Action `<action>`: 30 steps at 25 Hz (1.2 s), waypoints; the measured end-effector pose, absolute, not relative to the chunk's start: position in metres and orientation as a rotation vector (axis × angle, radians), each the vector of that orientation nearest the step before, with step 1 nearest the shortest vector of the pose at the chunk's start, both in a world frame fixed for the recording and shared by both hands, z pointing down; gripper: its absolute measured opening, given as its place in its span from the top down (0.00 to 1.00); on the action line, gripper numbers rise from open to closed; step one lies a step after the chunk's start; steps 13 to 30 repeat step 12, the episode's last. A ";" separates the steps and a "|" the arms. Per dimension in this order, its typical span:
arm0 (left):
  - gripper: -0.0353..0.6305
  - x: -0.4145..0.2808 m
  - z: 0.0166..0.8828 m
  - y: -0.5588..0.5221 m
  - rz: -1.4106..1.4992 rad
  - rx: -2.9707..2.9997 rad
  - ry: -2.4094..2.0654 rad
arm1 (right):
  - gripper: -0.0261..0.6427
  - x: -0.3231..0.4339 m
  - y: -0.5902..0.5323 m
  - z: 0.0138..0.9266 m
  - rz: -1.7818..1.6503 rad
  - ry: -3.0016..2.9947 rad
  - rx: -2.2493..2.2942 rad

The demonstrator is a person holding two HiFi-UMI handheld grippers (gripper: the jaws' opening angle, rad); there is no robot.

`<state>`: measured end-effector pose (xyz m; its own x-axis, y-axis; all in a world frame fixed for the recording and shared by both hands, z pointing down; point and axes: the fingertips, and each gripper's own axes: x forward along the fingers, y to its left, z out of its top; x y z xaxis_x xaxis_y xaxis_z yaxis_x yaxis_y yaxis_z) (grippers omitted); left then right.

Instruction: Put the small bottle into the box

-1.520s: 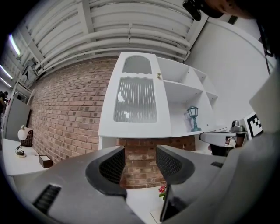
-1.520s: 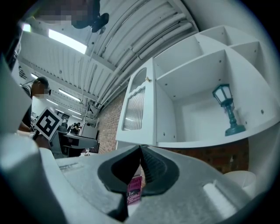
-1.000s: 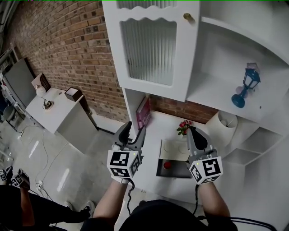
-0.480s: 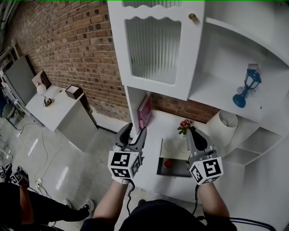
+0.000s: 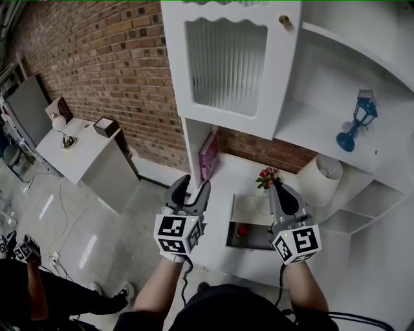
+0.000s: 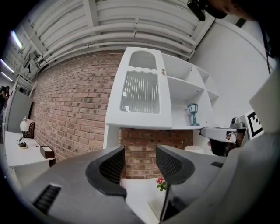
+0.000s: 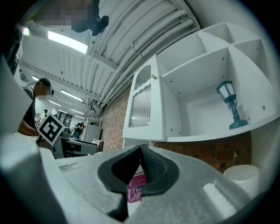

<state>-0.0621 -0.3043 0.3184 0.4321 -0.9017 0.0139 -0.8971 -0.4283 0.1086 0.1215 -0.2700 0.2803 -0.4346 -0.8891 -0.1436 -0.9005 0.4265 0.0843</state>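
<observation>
Box: dark, open, at the front edge of the white surface. It holds a small red item; whether this is the bottle cannot be told. Right hand-held gripper: jaws closed together, empty, beside the box. Left hand-held gripper: jaws apart, empty, near the surface's left edge.

Shelf unit: white throughout. Its door panel is vertically ribbed, pale grey-white; knob brass-gold.
Wall: red-brown brick, pale mortar lines.
Lantern: teal-blue.
Book: magenta-pink; white lettering in the right gripper view.
Flowers: red blooms, green leaves.
Lampshade: off-white.
Box: black; the small red object in it is bright red.
Left gripper and right gripper: grey bodies, black jaws with a fine cross-hatch, cubes with black-and-white square markers.
Floor: pale grey, glossy.
Side table: white.
</observation>
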 end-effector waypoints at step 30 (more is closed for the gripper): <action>0.62 -0.076 0.327 -0.307 -0.077 2.577 -1.594 | 0.96 0.105 -0.268 0.287 0.232 2.587 -1.649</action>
